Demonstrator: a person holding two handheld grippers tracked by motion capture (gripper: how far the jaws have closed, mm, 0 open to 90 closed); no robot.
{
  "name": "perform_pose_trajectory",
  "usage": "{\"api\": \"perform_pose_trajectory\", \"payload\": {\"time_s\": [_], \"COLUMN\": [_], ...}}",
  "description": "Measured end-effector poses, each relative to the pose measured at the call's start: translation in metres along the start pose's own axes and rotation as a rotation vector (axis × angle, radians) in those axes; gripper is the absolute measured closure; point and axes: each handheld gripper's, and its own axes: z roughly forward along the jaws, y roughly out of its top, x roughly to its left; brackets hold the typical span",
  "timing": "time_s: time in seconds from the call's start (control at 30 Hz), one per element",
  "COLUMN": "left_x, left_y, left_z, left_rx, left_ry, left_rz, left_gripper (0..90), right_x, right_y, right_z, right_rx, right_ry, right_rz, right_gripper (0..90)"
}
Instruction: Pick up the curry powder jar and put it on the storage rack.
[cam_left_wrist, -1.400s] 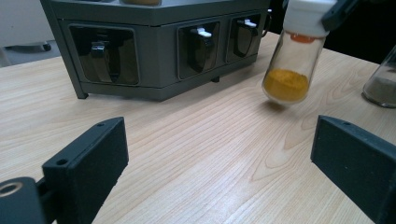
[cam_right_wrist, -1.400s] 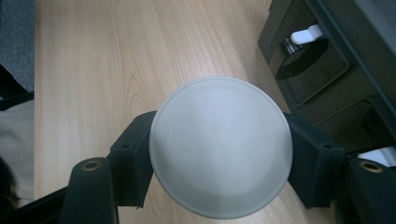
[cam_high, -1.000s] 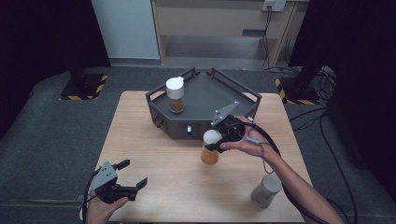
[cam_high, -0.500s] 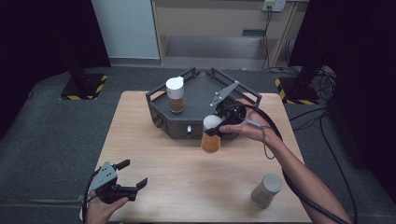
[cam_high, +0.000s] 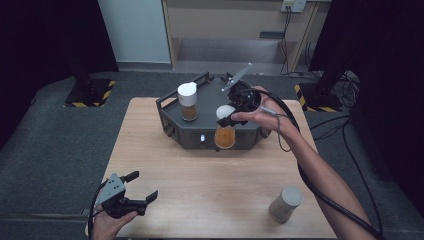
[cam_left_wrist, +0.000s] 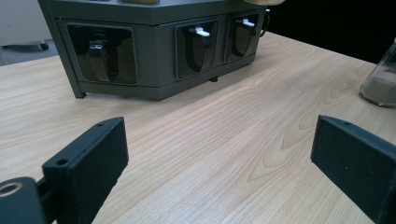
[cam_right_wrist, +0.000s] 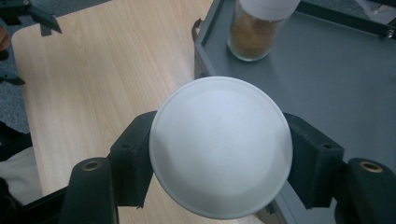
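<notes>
My right gripper is shut on the white lid of a jar of orange powder. The jar hangs upright in the air over the front edge of the dark grey tray. A second white-lidded jar of brown powder stands on the tray's left part, and in the right gripper view it is just beyond the held lid. My left gripper rests low at the table's front left, open, with bare wood between its jaws.
A third jar with greyish contents stands on the table at the front right, also at the edge of the left gripper view. The tray's front wall has several recessed latches. Black cables trail off the right side.
My right gripper has lifted the orange jar off the table and carried it up and toward the tray. The left gripper has stayed put.
</notes>
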Motion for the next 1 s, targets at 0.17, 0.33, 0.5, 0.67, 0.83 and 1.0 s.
{"api": "perform_pose_trajectory", "payload": {"time_s": [0.17, 0.33, 0.5, 0.67, 0.83, 1.0], "left_x": [0.0, 0.0, 0.0, 0.0, 0.001, 0.0], "left_y": [0.0, 0.0, -0.001, -0.001, -0.001, -0.001], "left_z": [0.0, -0.001, -0.001, -0.001, -0.002, -0.002], "left_rx": [0.002, -0.001, -0.002, -0.002, -0.001, -0.003], "left_ry": [-0.001, -0.001, 0.0, 0.0, 0.001, -0.002], "left_rz": [0.002, -0.002, -0.003, -0.006, -0.007, -0.005], "left_gripper": [3.4, 3.4, 3.4, 3.4, 3.4, 3.4], "right_x": [-0.006, -0.016, -0.029, -0.038, -0.043, -0.05], "right_y": [0.011, 0.019, 0.025, 0.032, 0.038, 0.045], "right_z": [0.0, 0.003, 0.007, 0.013, 0.02, 0.029], "right_rx": [0.005, 0.008, 0.005, 0.005, 0.009, 0.023], "right_ry": [-0.016, -0.038, -0.055, -0.081, -0.098, -0.118], "right_rz": [0.018, 0.053, 0.106, 0.141, 0.158, 0.183], "right_gripper": [34.2, 34.2, 34.2, 34.2, 34.2, 34.2]}}
